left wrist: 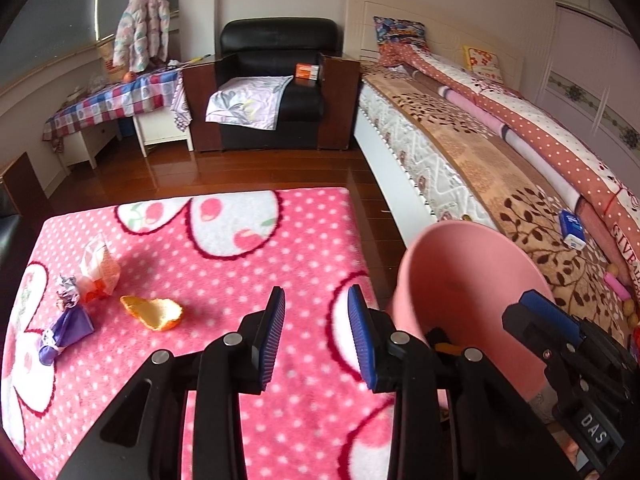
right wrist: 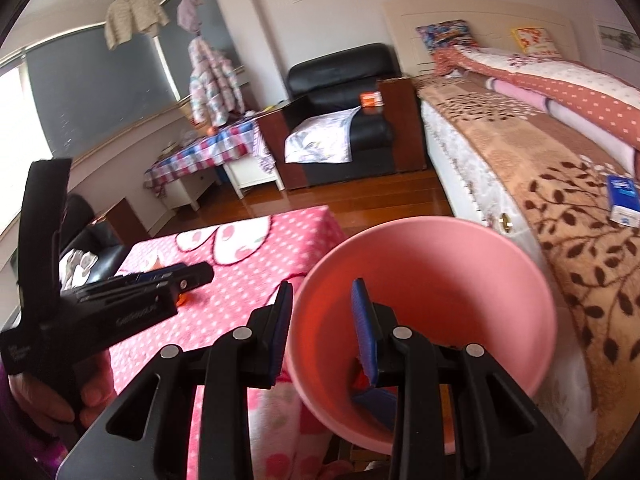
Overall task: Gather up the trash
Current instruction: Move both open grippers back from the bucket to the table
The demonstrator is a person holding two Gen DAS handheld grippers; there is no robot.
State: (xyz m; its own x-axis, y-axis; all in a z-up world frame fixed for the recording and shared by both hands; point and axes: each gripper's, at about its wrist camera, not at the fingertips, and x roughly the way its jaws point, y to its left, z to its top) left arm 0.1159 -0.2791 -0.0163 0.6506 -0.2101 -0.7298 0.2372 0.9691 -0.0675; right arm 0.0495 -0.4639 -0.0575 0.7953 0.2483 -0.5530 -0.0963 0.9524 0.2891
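On the desk (left wrist: 240, 280) the wrappers (left wrist: 72, 308) and peel (left wrist: 154, 312) lie at the left, well apart from the bin (left wrist: 460, 280). The left tongs (left wrist: 316, 336) are spread and empty, so a carry could spill. The right tongs (right wrist: 324, 328) pinch the bin's rim; it could slip or tilt. Scraps show inside, too dim to name.

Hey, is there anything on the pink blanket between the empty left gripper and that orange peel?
Nothing visible. The left gripper hangs open over bare blanket, and the orange peel lies in the open to its left, apart from the purple wrapper and crumpled bag.
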